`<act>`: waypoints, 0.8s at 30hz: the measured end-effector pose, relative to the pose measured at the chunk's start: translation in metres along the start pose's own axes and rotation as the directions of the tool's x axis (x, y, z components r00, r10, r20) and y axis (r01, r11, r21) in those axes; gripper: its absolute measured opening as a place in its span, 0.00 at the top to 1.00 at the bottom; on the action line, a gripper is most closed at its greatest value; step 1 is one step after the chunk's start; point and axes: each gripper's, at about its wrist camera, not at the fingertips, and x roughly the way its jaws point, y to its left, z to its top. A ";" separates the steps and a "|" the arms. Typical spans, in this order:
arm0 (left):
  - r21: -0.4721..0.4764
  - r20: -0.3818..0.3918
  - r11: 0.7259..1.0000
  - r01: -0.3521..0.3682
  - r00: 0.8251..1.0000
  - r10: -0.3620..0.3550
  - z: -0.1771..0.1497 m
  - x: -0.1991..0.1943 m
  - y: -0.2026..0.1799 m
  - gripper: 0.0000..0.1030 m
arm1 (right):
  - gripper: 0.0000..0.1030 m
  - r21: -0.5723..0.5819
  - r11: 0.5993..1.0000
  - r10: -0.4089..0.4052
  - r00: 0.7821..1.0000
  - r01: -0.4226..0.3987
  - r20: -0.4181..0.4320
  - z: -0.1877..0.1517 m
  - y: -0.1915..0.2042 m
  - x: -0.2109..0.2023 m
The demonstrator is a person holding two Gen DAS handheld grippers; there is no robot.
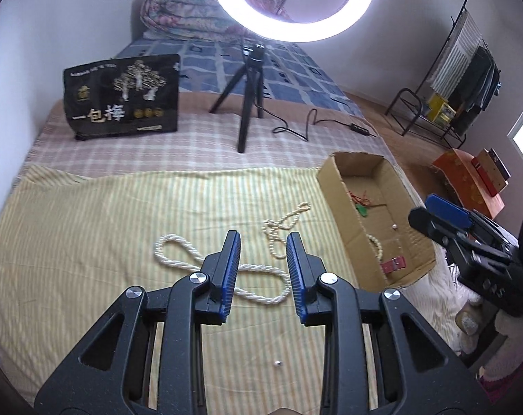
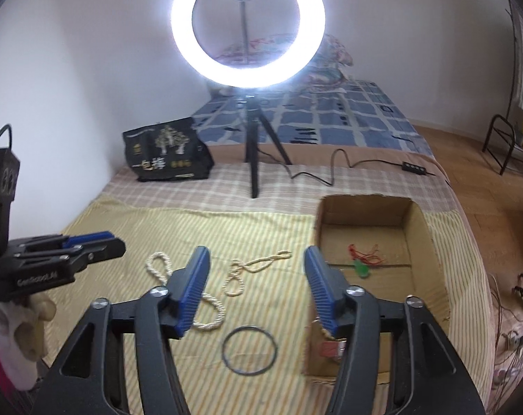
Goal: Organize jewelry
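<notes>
A thick twisted white pearl rope (image 1: 178,259) lies on the yellow striped cloth (image 1: 88,228), with a thin cream bead necklace (image 1: 282,228) to its right. My left gripper (image 1: 263,242) is open and empty above the rope. An open cardboard box (image 1: 396,180) holds a red cord with a green pendant (image 1: 361,207), a bead strand and a red item (image 1: 394,263). In the right wrist view, my right gripper (image 2: 256,259) is open and empty above the cloth; a black ring bangle (image 2: 249,350), the rope (image 2: 157,266), the necklace (image 2: 251,266) and the box (image 2: 420,238) show.
A ring light on a black tripod (image 2: 251,159) stands behind the cloth with its cable (image 2: 330,169) trailing right. A black printed bag (image 2: 168,152) stands at the back left. A small silver bead (image 1: 278,363) lies near me. The bed edge drops off right of the box.
</notes>
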 end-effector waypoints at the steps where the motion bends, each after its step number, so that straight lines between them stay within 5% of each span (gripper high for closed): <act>1: -0.001 0.003 1.000 -0.003 1.000 0.003 -0.001 -0.002 0.002 0.74 | 0.38 -0.006 1.000 0.003 1.000 -0.003 0.001 -0.001 0.004 -0.001; 6: 0.009 0.020 1.000 -0.022 1.000 0.022 -0.003 -0.009 0.009 0.74 | 0.38 -0.038 0.999 0.020 1.000 -0.020 -0.005 -0.010 0.024 -0.001; 10: 0.018 0.043 0.999 -0.039 0.998 0.039 -0.005 -0.013 0.013 0.49 | 0.38 -0.060 0.998 0.019 1.000 -0.020 -0.016 -0.018 0.032 0.000; 20: -0.038 -0.005 0.997 -0.064 0.998 0.064 -0.006 0.003 0.049 0.41 | 0.32 -0.137 0.990 0.037 0.999 -0.040 -0.020 -0.049 0.038 -0.002; 24: -0.102 -0.056 0.991 -0.081 0.996 0.076 -0.005 0.019 0.075 0.41 | 0.32 -0.187 0.981 0.041 0.994 -0.058 -0.097 -0.068 0.041 0.007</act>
